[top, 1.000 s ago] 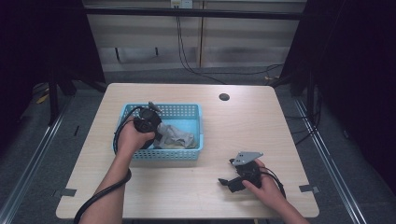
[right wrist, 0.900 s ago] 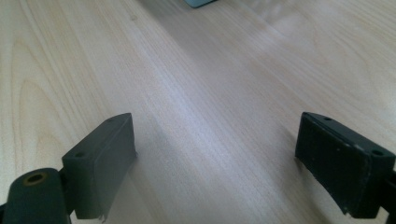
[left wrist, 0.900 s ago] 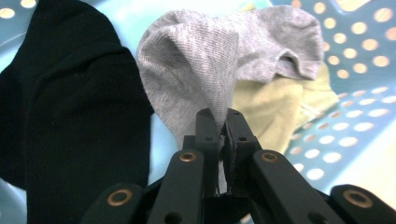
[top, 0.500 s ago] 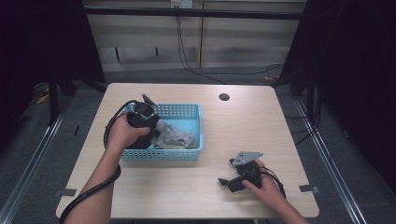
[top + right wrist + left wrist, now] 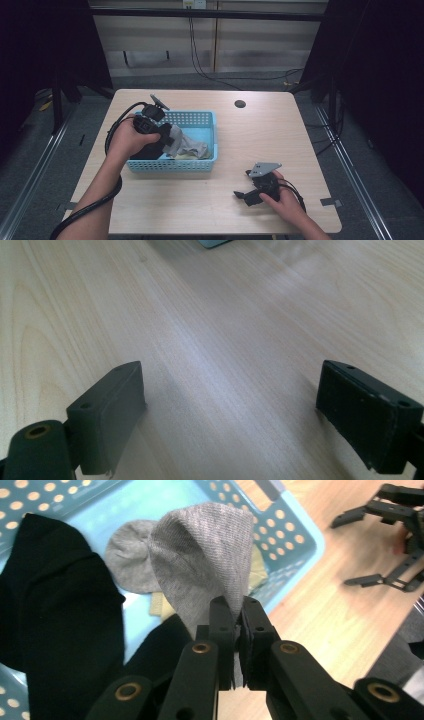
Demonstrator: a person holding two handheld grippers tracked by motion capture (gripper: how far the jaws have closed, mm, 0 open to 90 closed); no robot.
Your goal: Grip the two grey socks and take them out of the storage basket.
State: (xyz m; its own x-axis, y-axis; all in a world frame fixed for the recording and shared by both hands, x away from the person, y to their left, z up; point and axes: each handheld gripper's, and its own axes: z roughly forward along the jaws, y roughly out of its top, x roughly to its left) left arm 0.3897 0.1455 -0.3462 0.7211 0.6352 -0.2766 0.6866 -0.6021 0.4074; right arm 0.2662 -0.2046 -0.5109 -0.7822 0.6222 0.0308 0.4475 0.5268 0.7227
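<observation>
A light-blue perforated basket (image 5: 206,119) stands on the left half of the wooden table and holds socks. My left gripper (image 5: 169,138) hangs over the basket's left part, shut on a grey sock (image 5: 189,145) whose lower end still trails into the basket. In the left gripper view the jaws (image 5: 239,617) pinch the grey sock (image 5: 200,555) at its edge, above black socks (image 5: 50,590) and a pale yellow piece (image 5: 159,604). My right gripper (image 5: 241,185) rests on the table near the front right, open, nothing between its pads (image 5: 115,410).
The basket's rim (image 5: 295,535) borders bare wood on its right side, where the right gripper (image 5: 395,545) lies. A round dark hole (image 5: 240,104) sits at the table's far middle. Cables run along the floor behind the table.
My left gripper has risen and drifted slightly toward the far side, drawing the grey sock up out of the basket. The right gripper has stayed put.
</observation>
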